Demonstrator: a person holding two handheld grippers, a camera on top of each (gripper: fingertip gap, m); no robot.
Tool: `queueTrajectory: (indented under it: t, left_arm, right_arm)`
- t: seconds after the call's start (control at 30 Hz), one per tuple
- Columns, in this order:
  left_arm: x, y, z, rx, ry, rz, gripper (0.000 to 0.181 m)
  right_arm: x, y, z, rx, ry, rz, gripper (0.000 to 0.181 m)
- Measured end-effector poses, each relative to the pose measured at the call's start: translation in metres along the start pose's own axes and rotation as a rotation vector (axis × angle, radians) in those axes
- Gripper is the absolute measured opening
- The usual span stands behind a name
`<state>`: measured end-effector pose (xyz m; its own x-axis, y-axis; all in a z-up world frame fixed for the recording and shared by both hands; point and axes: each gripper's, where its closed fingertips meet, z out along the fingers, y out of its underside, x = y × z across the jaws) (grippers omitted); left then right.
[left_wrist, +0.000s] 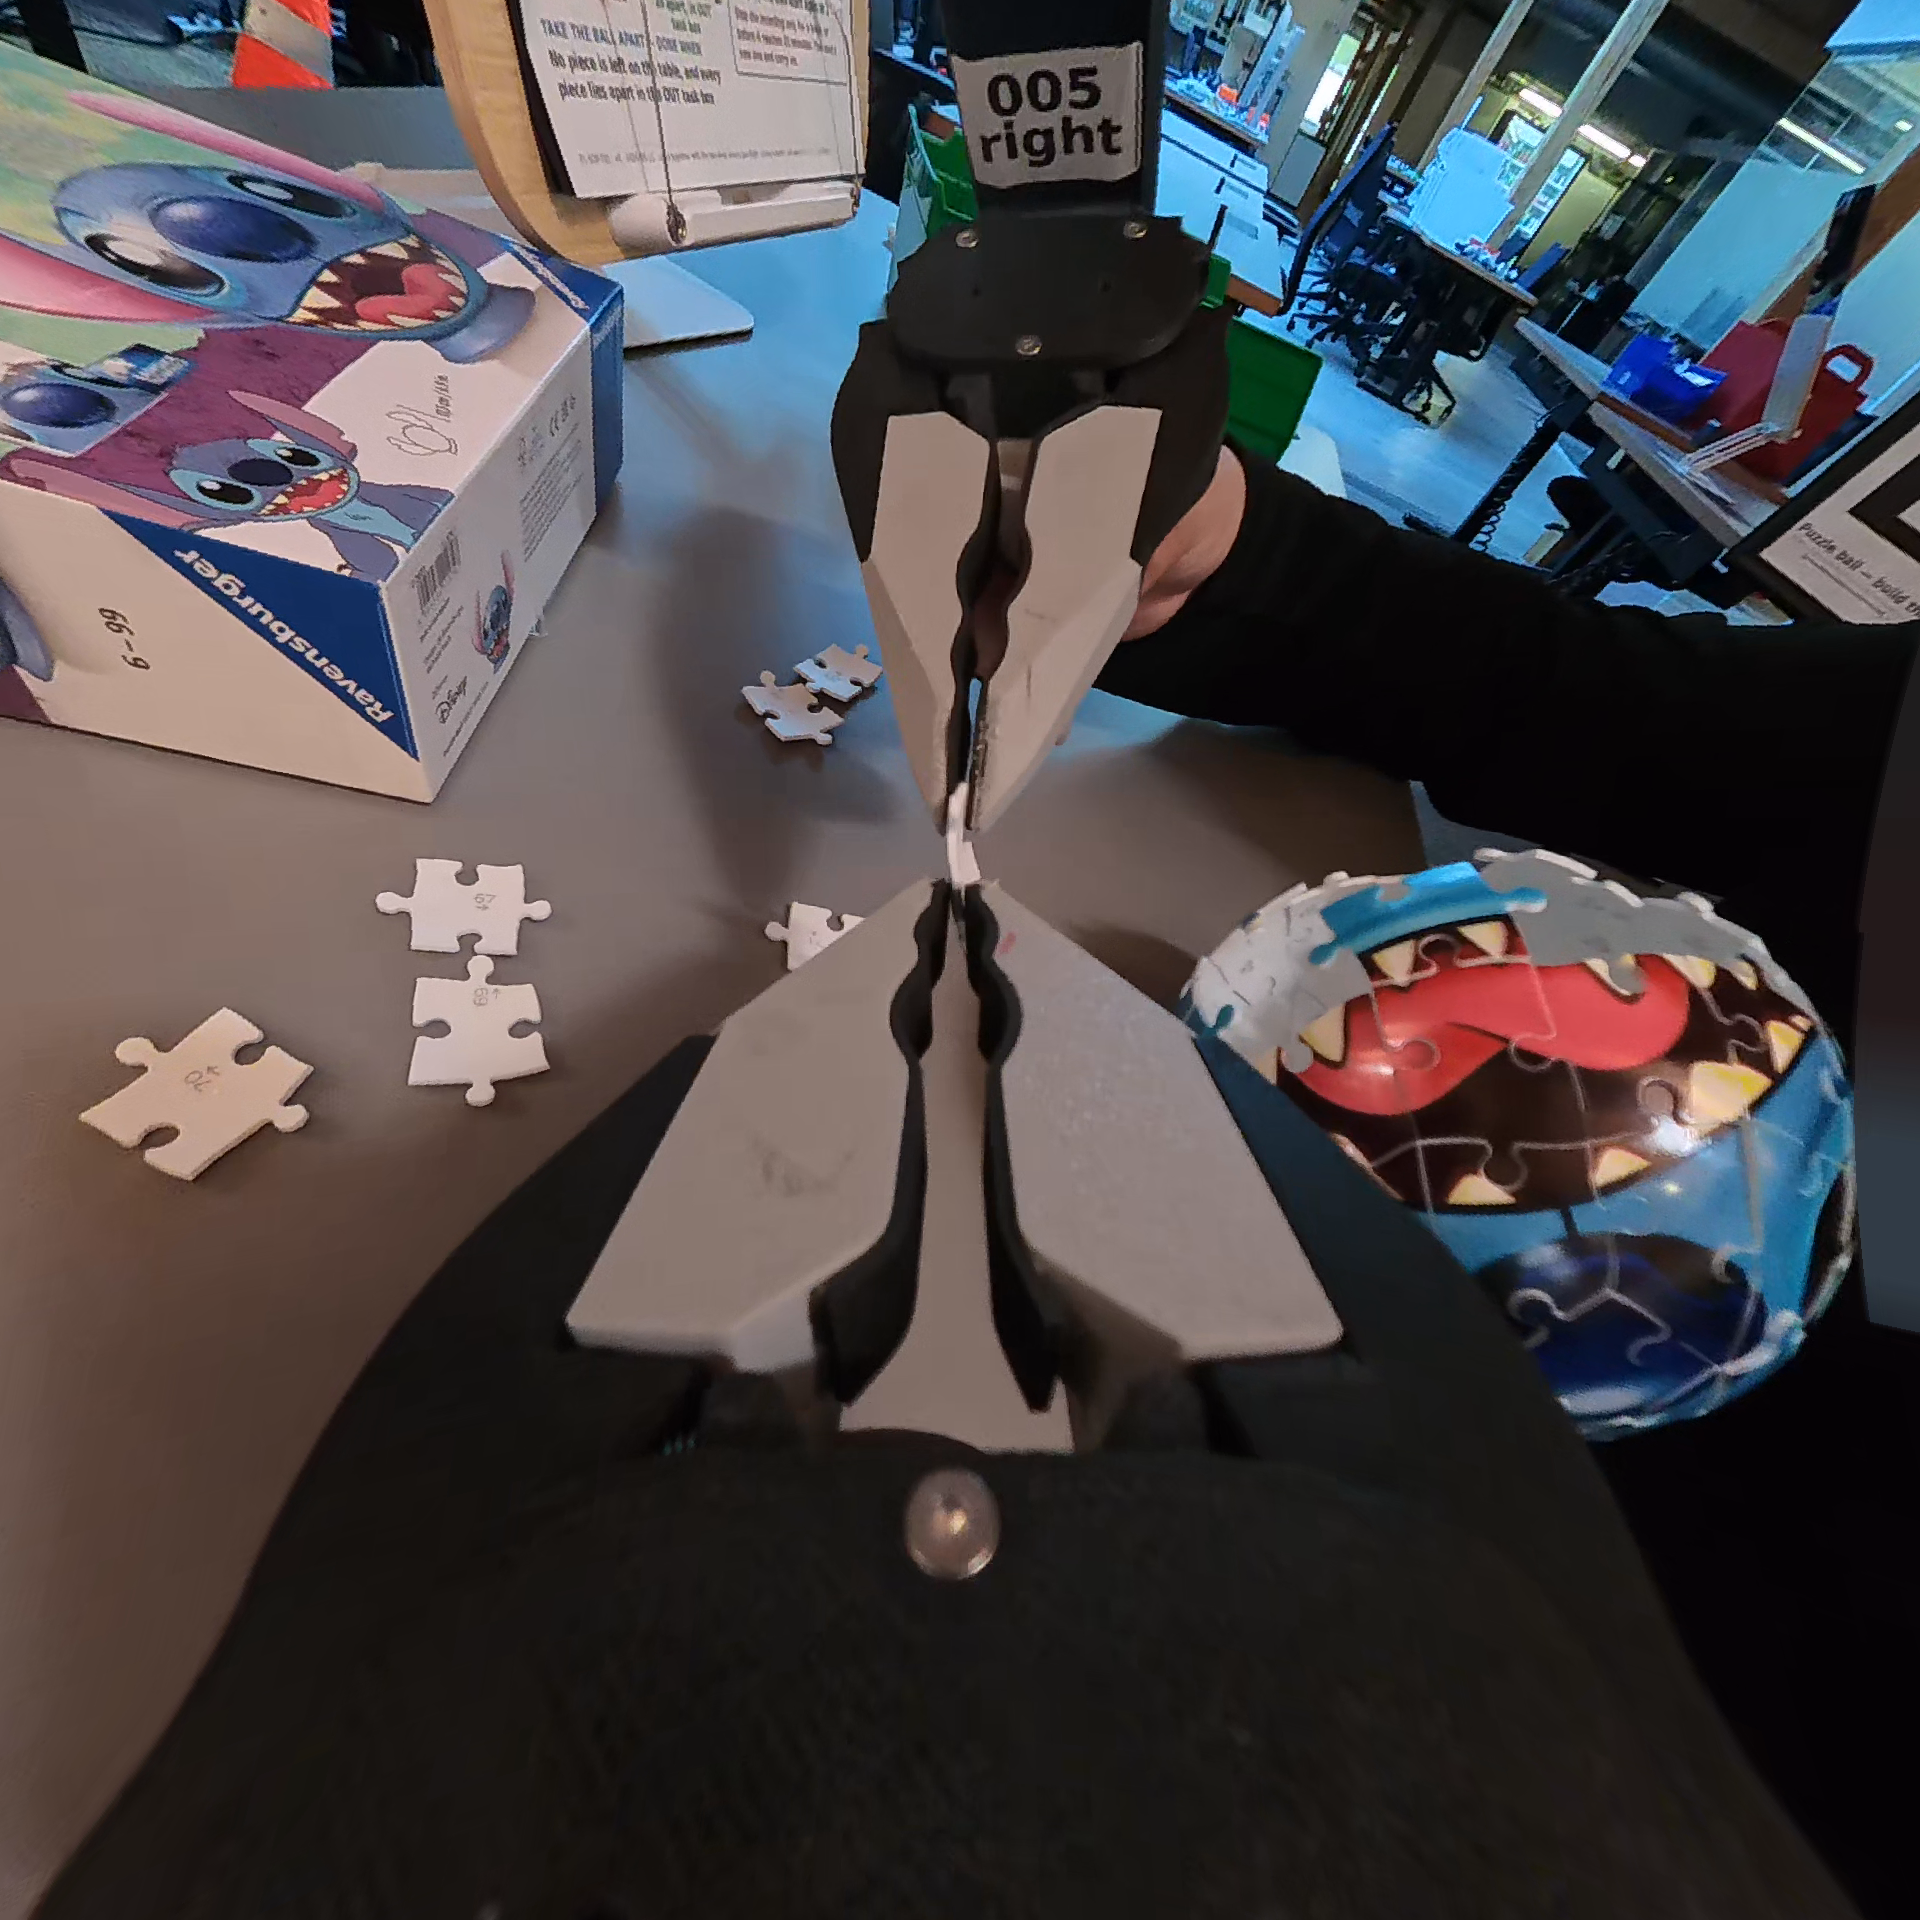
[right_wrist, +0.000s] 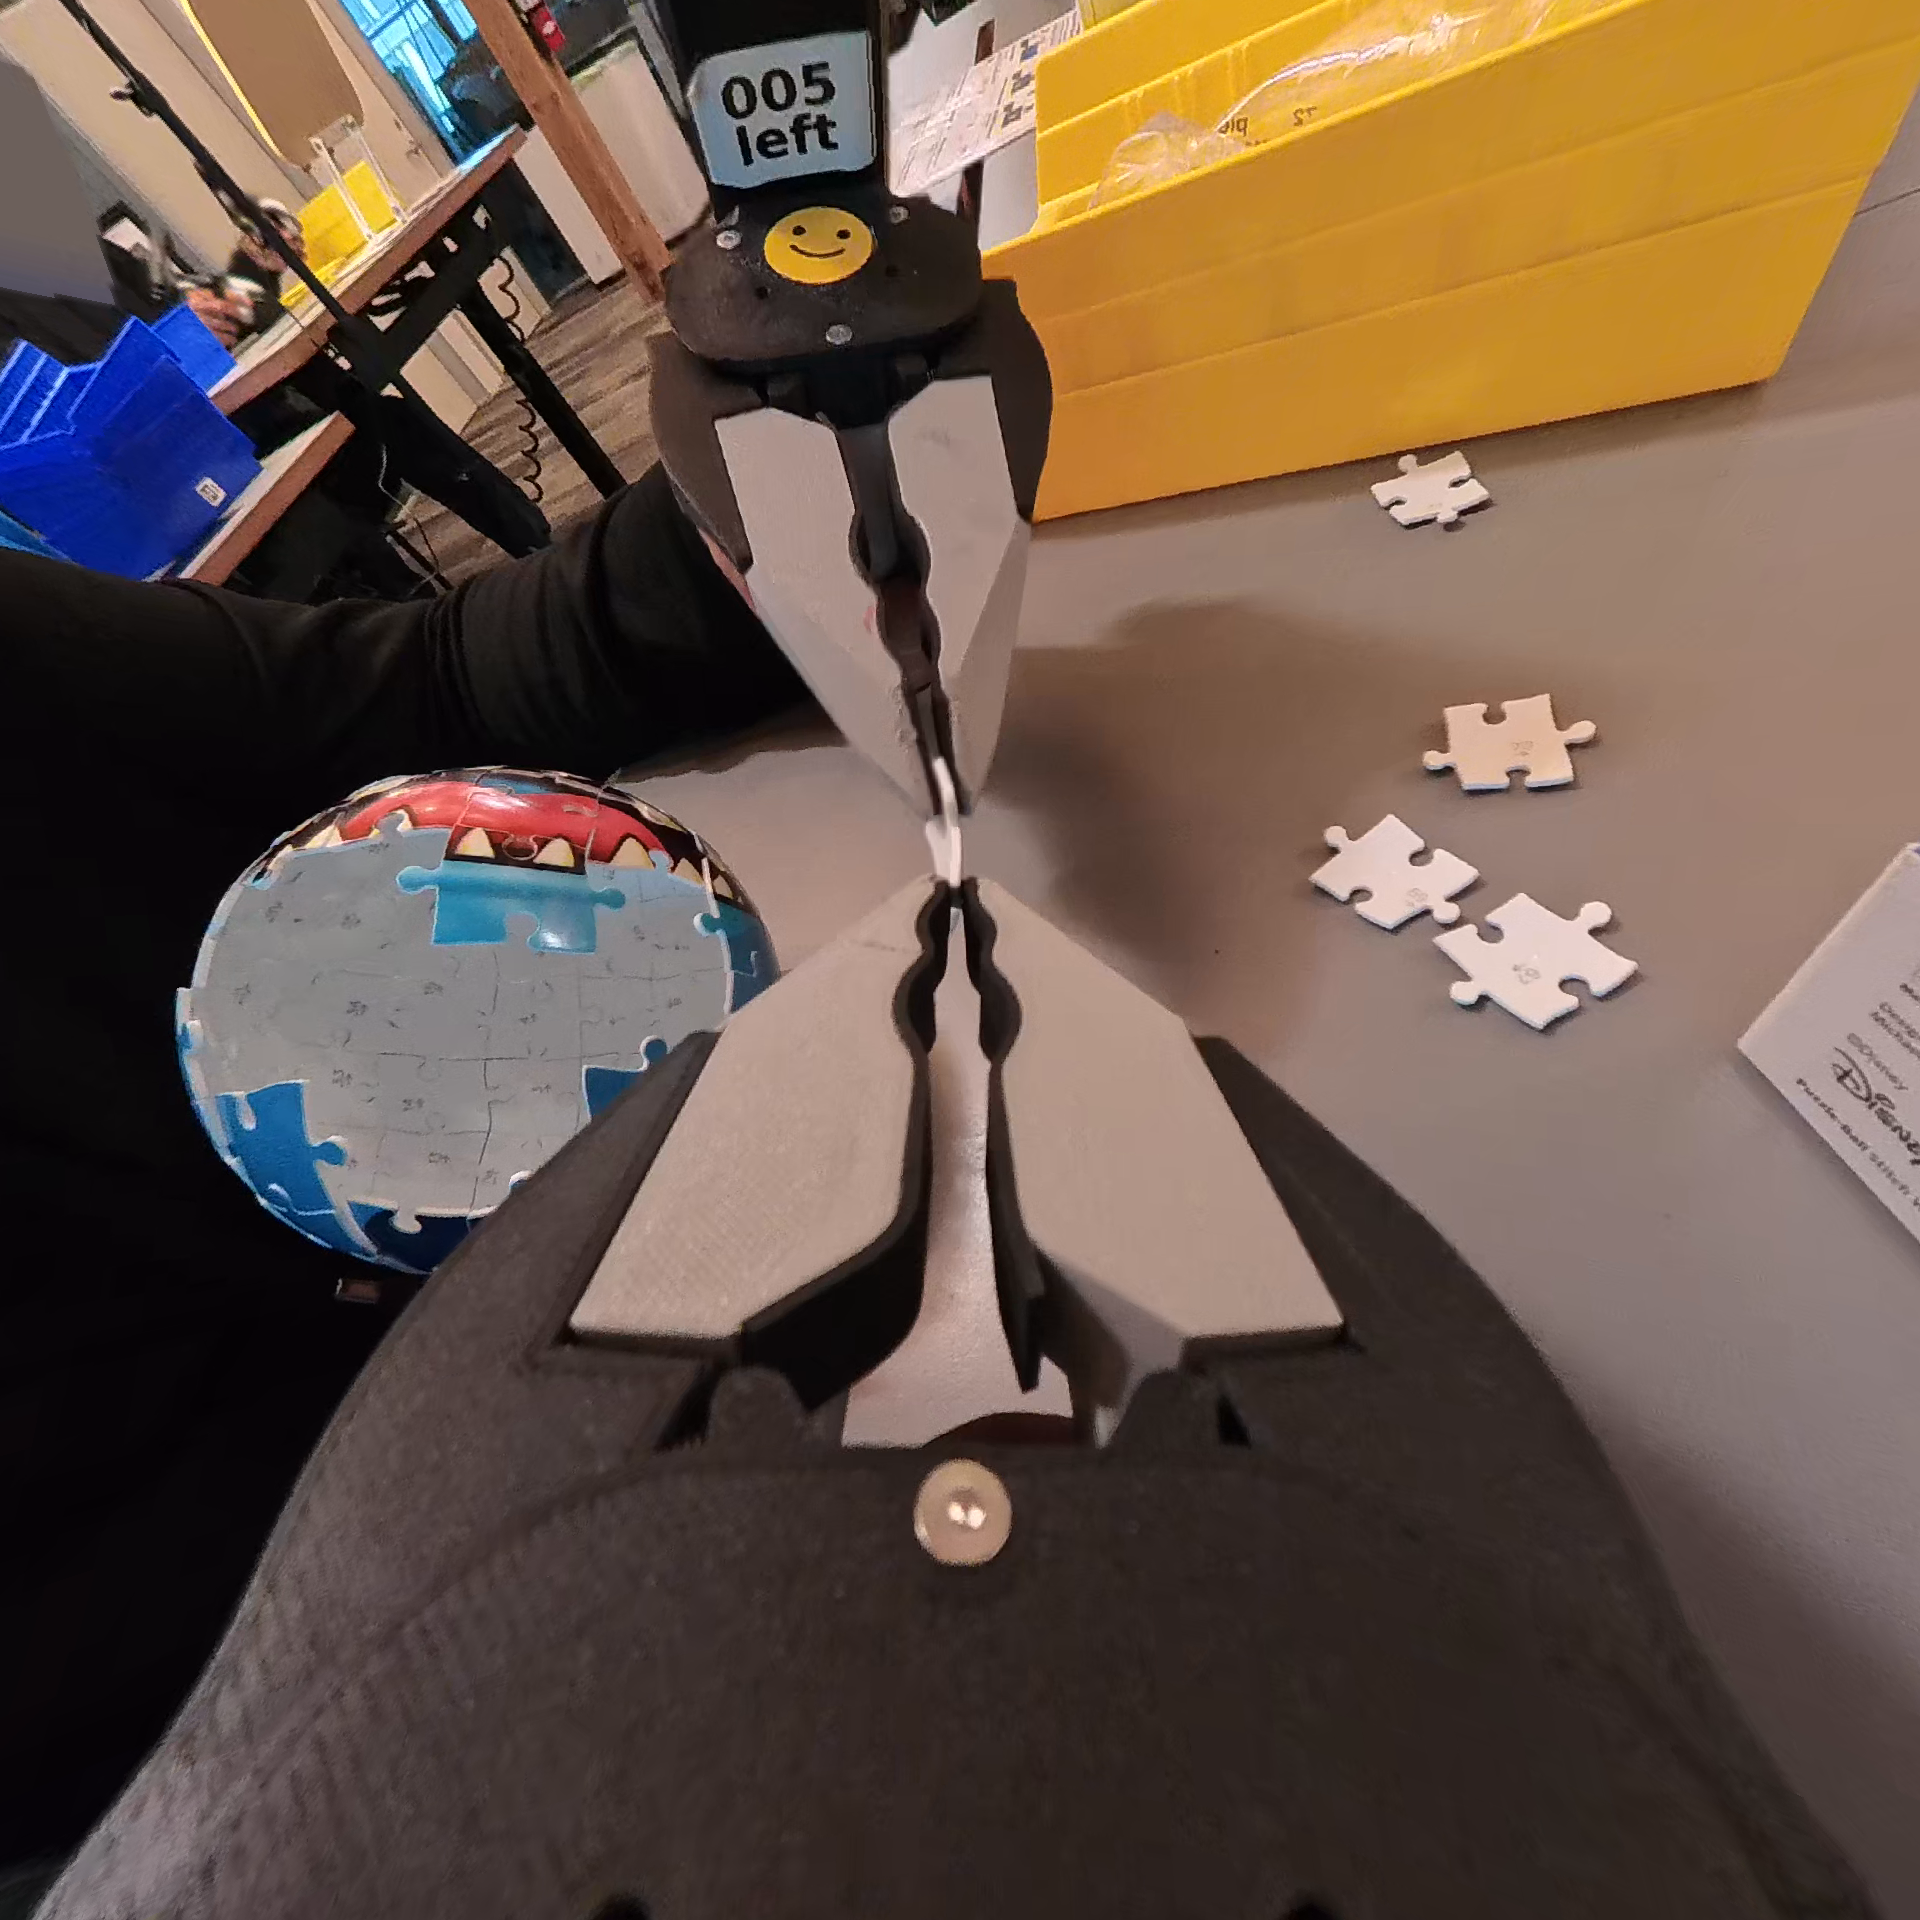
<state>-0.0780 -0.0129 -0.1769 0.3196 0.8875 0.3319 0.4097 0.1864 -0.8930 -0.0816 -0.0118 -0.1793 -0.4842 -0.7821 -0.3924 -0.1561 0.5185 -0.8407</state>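
Jaws pinch puzzle pieces (left_wrist: 961, 847) over grey table (left_wrist: 644, 831).

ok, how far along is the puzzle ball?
Done: several loose pieces lie face-down on the table. In hand: left gripper and right gripper are both shut on a white piece, tip to tip. Left: the puzzle ball is mostly joined, open on one side.

right wrist cam: my right gripper (right_wrist: 954, 883) is pinched closed on one end of a white puzzle piece (right_wrist: 943, 831); left gripper (right_wrist: 948, 800) faces it tip to tip, clamped on the other end. part-built puzzle ball (right_wrist: 436, 997) sits to the left. four loose white pieces (right_wrist: 1392, 871) lie on the grey counter (right_wrist: 1195, 748), yellow bin (right_wrist: 1455, 260) behind.
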Motion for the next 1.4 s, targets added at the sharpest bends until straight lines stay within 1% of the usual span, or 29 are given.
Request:
queueTrajectory:
  t: [0.23, 0.43, 0.53, 0.7, 0.77, 0.87, 1.03, 1.1, 1.13, 1.17, 1.23, 1.27, 1.33, 1.4]
  left_arm:
    - [-0.001, -0.008, -0.003, 0.039, -0.014, 0.01, 0.0]
    - [0.001, -0.008, -0.001, 0.033, -0.024, 0.026, 0.0]
    - [0.001, -0.005, 0.0, 0.015, -0.03, 0.037, 0.0]
    - [-0.001, -0.001, 0.001, -0.025, -0.065, 0.07, 0.0]
    - [0.0, 0.002, 0.003, -0.045, -0.071, 0.085, 0.0]
    - [0.002, 0.002, 0.005, -0.055, -0.075, 0.099, 0.0]
    - [-0.001, 0.002, 0.003, -0.06, -0.093, 0.098, 0.001]
    - [-0.009, -0.001, -0.007, -0.042, -0.147, 0.093, 0.008]
    - [-0.009, -0.005, -0.014, -0.016, -0.153, 0.068, 0.009]
    - [-0.002, -0.009, -0.021, 0.016, -0.126, 0.038, 0.016]
    - [0.02, -0.013, -0.036, 0.061, -0.061, 0.016, 0.031]
    - [0.028, -0.01, -0.042, 0.062, -0.057, 0.023, 0.042]
    - [0.043, 0.003, -0.052, 0.012, -0.066, 0.039, 0.067]
    - [0.064, 0.018, -0.057, -0.042, -0.052, 0.041, 0.086]
  right_arm:
    - [-0.006, 0.01, 0.008, -0.042, -0.043, -0.001, 0.0]
    - [-0.004, 0.014, 0.012, -0.066, -0.025, -0.012, 0.001]
    - [0.003, 0.017, 0.009, -0.09, 0.008, -0.01, 0.013]
    - [-0.003, 0.004, 0.006, -0.03, 0.0, -0.044, 0.018]
    - [0.0, 0.007, 0.01, -0.052, 0.033, -0.063, 0.017]
    - [-0.001, 0.012, 0.013, -0.08, 0.053, -0.123, 0.0]
    - [0.005, 0.011, 0.005, -0.087, 0.131, -0.17, 0.0]
    - [0.012, 0.015, -0.005, -0.102, 0.193, -0.182, 0.0]
    - [0.016, 0.02, -0.012, -0.118, 0.236, -0.196, 0.0]
    - [0.02, 0.025, -0.02, -0.132, 0.282, -0.219, 0.0]
    - [0.022, 0.034, -0.032, -0.136, 0.343, -0.247, 0.0]
    - [0.021, 0.039, -0.036, -0.133, 0.349, -0.239, 0.0]
    - [0.016, 0.051, -0.042, -0.112, 0.34, -0.202, 0.0]
    - [0.012, 0.064, -0.047, -0.096, 0.343, -0.169, 0.0]
